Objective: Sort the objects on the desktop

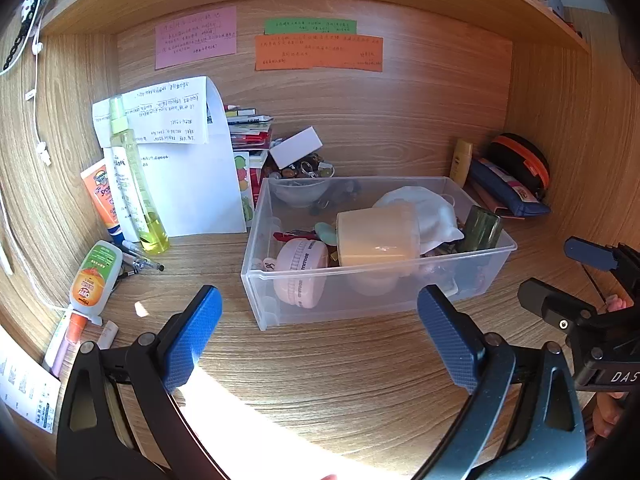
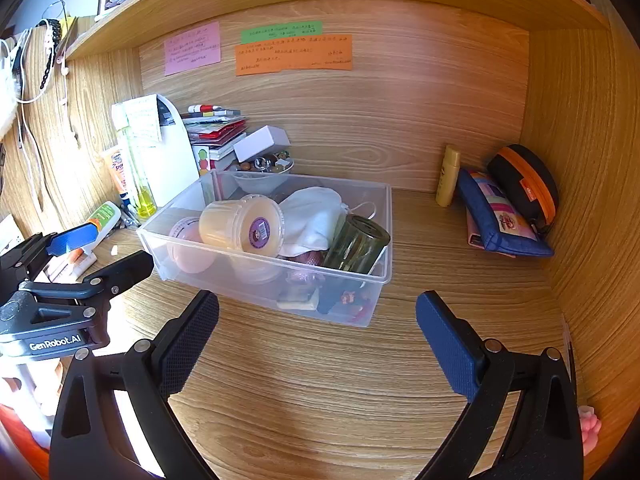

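Hovering low over the bare front of the tabletop (image 1: 320, 380), the left gripper (image 1: 320, 332) has its jaws spread wide with nothing between them, and the right gripper (image 2: 318, 336) beside it is the same, spread and empty. With the two tools so near each other, a reach across by either could knock the other.

Just beyond both sits the clear plastic bin (image 2: 360, 304), already heaped. A pale yellow jar (image 2: 240, 226) lies on its side on top of the pile, a white cloth (image 2: 316, 216) is bunched behind it, and a dark green glass jar (image 2: 356, 244) leans tilted against the bin's right wall. A pink round case (image 1: 300, 276) stands on edge against the front wall. Anything more dropped in would probably roll the yellow jar or tip the green one over the rim, and the green one looks breakable. The bin also looks light, so a push from a jaw could slide it.

Left of the bin, loose things wait: an orange-labelled squeeze bottle (image 1: 94, 276) lying flat, pens (image 1: 144, 262), and a tall yellow spray bottle (image 1: 136, 184) standing against leaning papers (image 1: 192, 184). The spray bottle looks top-heavy; a sideways nudge could fell it and bring the sheets down.

Farthest right, a blue pouch (image 2: 500, 216), a black and orange case (image 2: 528, 184) and a small yellow bottle (image 2: 448, 176) stand against the back wall.
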A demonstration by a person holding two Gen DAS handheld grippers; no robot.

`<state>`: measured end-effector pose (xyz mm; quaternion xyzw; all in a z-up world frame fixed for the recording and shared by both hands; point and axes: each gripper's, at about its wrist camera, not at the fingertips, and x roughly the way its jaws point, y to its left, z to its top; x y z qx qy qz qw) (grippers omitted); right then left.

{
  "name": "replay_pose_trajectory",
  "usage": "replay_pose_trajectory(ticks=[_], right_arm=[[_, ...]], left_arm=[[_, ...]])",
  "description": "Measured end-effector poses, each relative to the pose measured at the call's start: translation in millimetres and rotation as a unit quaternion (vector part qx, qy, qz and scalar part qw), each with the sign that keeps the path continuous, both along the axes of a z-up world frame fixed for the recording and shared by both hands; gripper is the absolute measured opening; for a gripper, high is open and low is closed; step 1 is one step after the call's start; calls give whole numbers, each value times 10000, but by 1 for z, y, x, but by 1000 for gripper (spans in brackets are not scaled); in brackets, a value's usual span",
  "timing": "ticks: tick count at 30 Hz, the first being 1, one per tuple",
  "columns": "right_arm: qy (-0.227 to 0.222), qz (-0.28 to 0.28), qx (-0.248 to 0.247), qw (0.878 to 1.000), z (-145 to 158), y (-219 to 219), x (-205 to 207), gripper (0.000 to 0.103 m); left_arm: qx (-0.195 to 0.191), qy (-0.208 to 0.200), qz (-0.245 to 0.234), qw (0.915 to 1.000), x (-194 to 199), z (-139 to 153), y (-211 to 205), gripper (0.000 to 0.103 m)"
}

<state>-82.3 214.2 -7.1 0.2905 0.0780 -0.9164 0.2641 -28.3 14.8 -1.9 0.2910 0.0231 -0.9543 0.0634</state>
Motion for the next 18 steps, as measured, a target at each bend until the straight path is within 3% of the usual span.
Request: replay_pose_trajectory(ticks=[18], right_arm=[[-46, -34, 68, 10000, -4, -1, -3, 99]], left_arm=[[179, -116, 33, 9998, -3, -4, -5, 101]])
